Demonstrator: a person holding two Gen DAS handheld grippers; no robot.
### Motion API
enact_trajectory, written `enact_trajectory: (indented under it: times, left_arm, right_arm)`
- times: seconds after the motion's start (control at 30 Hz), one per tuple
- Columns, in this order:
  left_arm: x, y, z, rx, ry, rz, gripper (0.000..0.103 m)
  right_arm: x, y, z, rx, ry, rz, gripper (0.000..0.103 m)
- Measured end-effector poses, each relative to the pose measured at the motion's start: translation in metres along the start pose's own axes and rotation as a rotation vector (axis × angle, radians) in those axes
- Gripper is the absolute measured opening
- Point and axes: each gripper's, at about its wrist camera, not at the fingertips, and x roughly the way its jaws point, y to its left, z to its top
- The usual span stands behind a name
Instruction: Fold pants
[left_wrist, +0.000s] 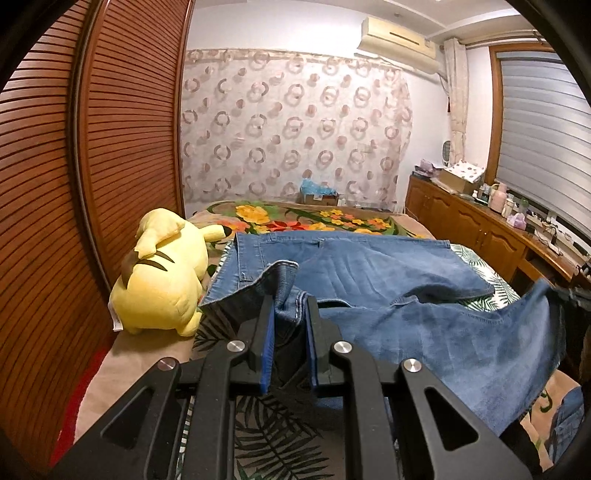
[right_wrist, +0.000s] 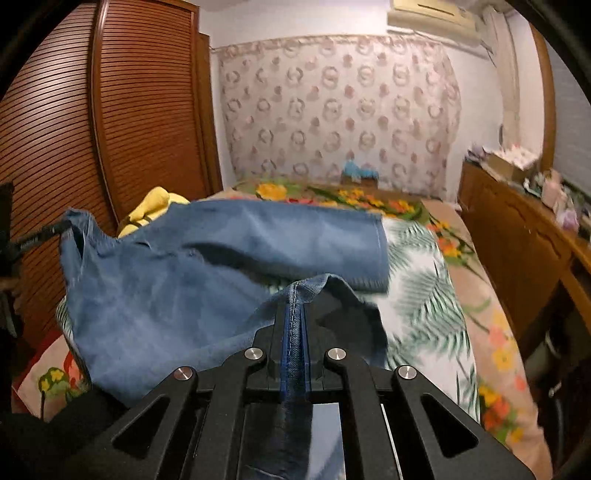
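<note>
Blue denim pants (left_wrist: 369, 266) lie across the bed, and show in the right wrist view (right_wrist: 221, 258) too. My left gripper (left_wrist: 290, 306) is shut on a bunched edge of the pants and holds it above the bed. My right gripper (right_wrist: 294, 306) is shut on a stitched seam edge of the pants, also lifted. The lifted part hangs between the two grippers, while the far part rests flat on the bed. The right gripper also shows at the right edge of the left wrist view (left_wrist: 565, 293), and the left gripper at the left edge of the right wrist view (right_wrist: 55, 230).
The bed has a leaf-print sheet (right_wrist: 417, 295) and a floral blanket (left_wrist: 295, 216). A yellow plush toy (left_wrist: 162, 280) lies at the bed's left, by the slatted wooden wardrobe (left_wrist: 92, 166). A wooden cabinet with clutter (left_wrist: 491, 221) runs along the right.
</note>
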Motion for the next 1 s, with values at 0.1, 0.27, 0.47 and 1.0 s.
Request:
enact_trajectory:
  times: [0.1,0.27,0.47,1.0]
  left_arm:
    - [0.000,0.001,-0.003,-0.004,0.006,0.000,0.016]
    - [0.001,0.002,-0.007,-0.005,0.016,0.000,0.016]
    - [0.006,-0.001,-0.011,-0.003,0.029,-0.007,0.016]
    - [0.009,-0.018,-0.004,0.010,0.015,-0.025,0.016]
  right_arm:
    - [0.012,0.009,0.011,-0.023,-0.013,0.010,0.005]
    - [0.064,0.003,0.012,-0.049,0.041,0.003,0.005]
    - [0.099,-0.013,-0.009,-0.005,0.136,0.019,0.006]
    - [0.025,-0.011,-0.052,0.013,0.179,-0.069,0.046]
